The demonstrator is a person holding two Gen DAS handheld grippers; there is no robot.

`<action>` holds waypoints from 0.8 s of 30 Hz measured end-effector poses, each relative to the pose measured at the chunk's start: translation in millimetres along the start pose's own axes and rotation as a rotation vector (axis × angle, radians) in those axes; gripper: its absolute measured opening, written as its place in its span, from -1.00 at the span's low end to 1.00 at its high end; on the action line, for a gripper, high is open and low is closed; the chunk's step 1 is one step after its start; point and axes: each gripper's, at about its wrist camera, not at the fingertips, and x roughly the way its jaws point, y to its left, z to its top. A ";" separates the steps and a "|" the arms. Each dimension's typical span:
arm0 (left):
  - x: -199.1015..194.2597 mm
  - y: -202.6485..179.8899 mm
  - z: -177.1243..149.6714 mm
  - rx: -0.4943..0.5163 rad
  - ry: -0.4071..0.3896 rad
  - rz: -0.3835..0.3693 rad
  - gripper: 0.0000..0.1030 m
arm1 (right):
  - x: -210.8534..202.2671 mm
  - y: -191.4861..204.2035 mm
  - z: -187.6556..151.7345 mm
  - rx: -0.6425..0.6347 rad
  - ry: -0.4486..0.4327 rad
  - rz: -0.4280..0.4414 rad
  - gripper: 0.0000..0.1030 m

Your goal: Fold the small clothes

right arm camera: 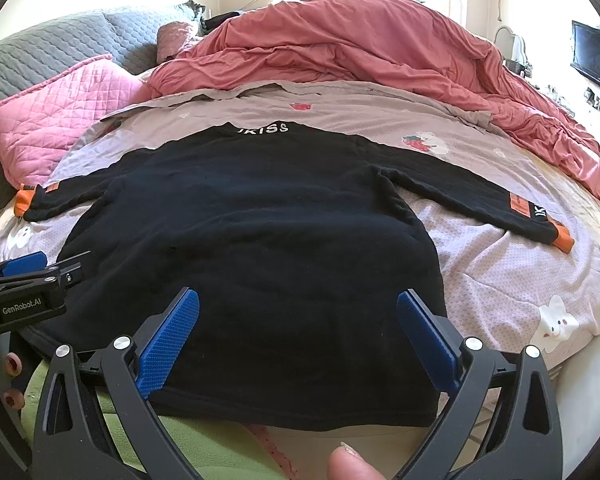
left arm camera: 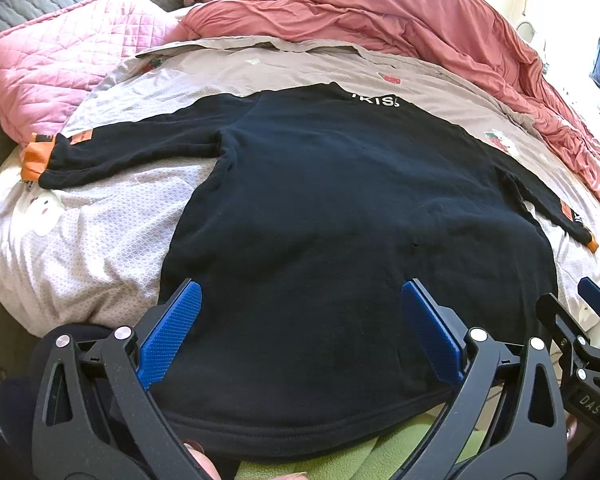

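A small black long-sleeved top with orange cuffs lies spread flat on the bed, collar at the far side, hem toward me; it also fills the right wrist view. Its left sleeve and right sleeve stretch outward. My left gripper is open, its blue pads over the hem's left part. My right gripper is open over the hem's right part. Neither holds cloth. The right gripper also shows in the left wrist view, and the left gripper in the right wrist view.
A light patterned bedsheet covers the bed. A bunched red duvet lies at the far side, a pink quilted pillow far left. A green cloth lies at the near edge. A dark screen stands far right.
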 end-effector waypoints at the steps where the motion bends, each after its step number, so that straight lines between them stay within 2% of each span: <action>1: 0.0 0.0 0.1 -0.001 0.000 0.000 0.82 | -0.6 0.0 -0.2 -0.001 -0.001 0.000 0.92; 24: -2.2 1.7 1.1 0.001 -0.003 -0.003 0.82 | 1.1 1.5 0.1 -0.003 -0.002 -0.002 0.92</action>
